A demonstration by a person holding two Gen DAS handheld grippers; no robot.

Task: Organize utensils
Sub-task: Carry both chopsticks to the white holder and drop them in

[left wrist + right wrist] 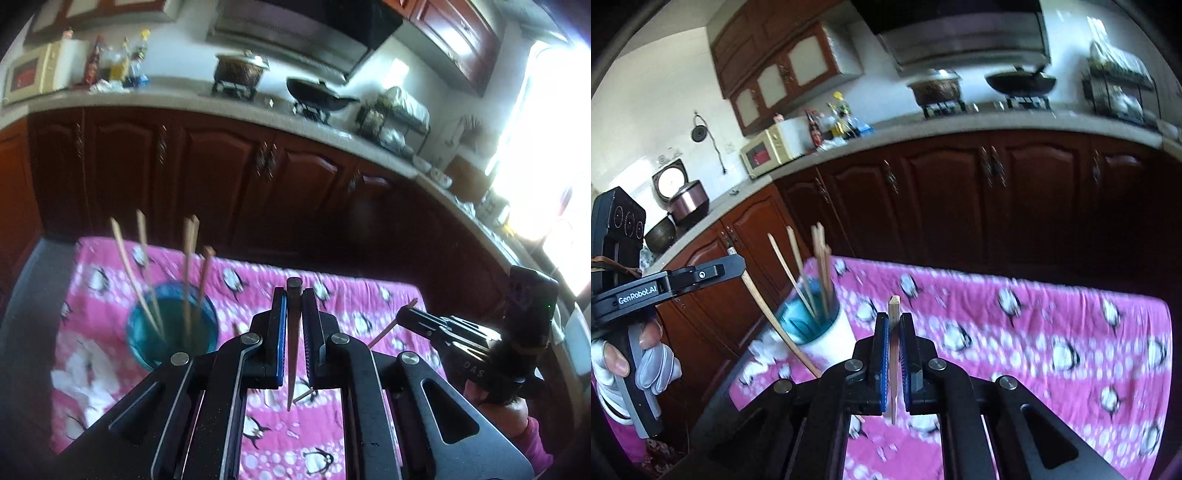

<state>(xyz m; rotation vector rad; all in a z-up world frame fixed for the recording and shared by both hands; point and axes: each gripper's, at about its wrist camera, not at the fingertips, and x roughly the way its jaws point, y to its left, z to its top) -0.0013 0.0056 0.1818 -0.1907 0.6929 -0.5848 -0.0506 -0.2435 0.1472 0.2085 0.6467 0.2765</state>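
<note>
A blue cup [171, 334] with several light wooden chopsticks [129, 266] stands on the pink penguin cloth [362, 306] at the left. My left gripper [294, 295] is shut on a dark brown chopstick [293, 350], held above the cloth right of the cup. My right gripper [894, 317] is shut on a light wooden chopstick [894, 354], above the cloth right of the cup [809, 325]. The left gripper [735, 264] shows in the right wrist view holding its chopstick [775, 325]. The right gripper [404, 315] shows in the left wrist view.
Dark wood cabinets [221, 177] and a counter with a stove, pots [240, 68], a wok [317, 94] and a microwave [33, 75] lie beyond the table. A white crumpled cloth [85, 380] lies by the cup.
</note>
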